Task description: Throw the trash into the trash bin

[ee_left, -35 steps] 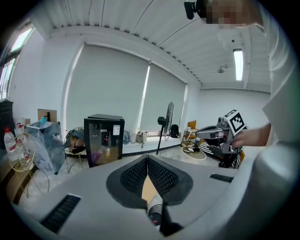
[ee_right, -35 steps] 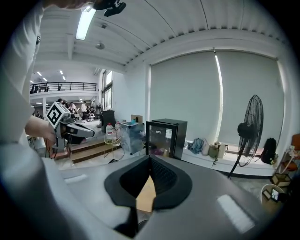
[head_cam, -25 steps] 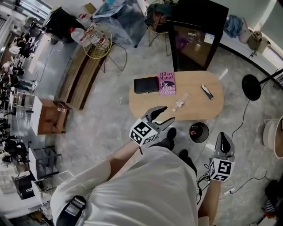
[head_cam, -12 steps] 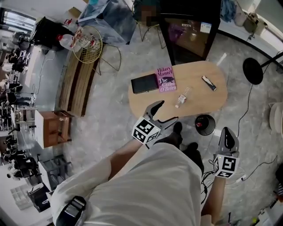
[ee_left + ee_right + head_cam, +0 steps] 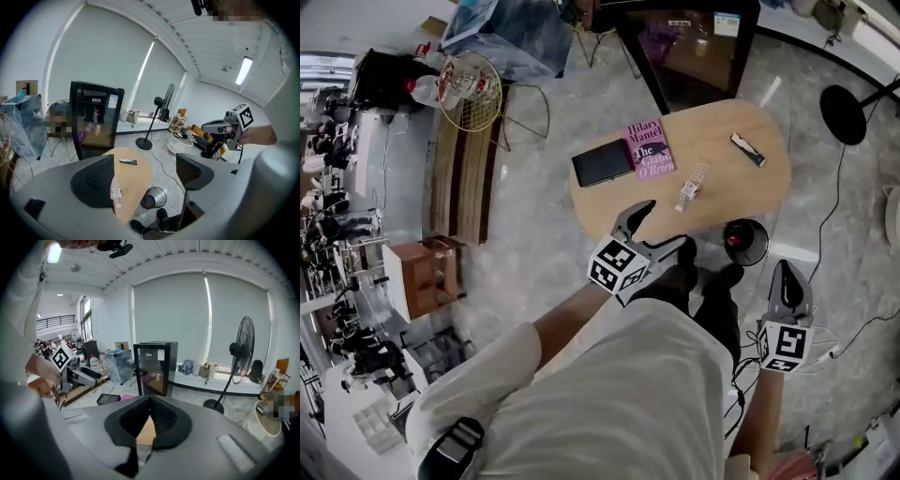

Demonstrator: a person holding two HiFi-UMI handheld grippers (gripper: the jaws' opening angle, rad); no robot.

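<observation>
Left tongs have just spread wide, empty, poised short of the plastic bottle on the tabletop (a pickup looks next); right tongs clenched on nothing, trash bin waiting.

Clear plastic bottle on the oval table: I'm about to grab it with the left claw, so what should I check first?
1. Left claw open: ok; jaws have just been opening, nothing between them.
2. Clear plastic bottle lying free on the light oval wooden table: ok.
3. Left claw at the bottle: not ok; well apart.
4. Round black trash bin on the floor, top open: ok.
5. Right claw out of the way: ok; shut, empty.
</observation>
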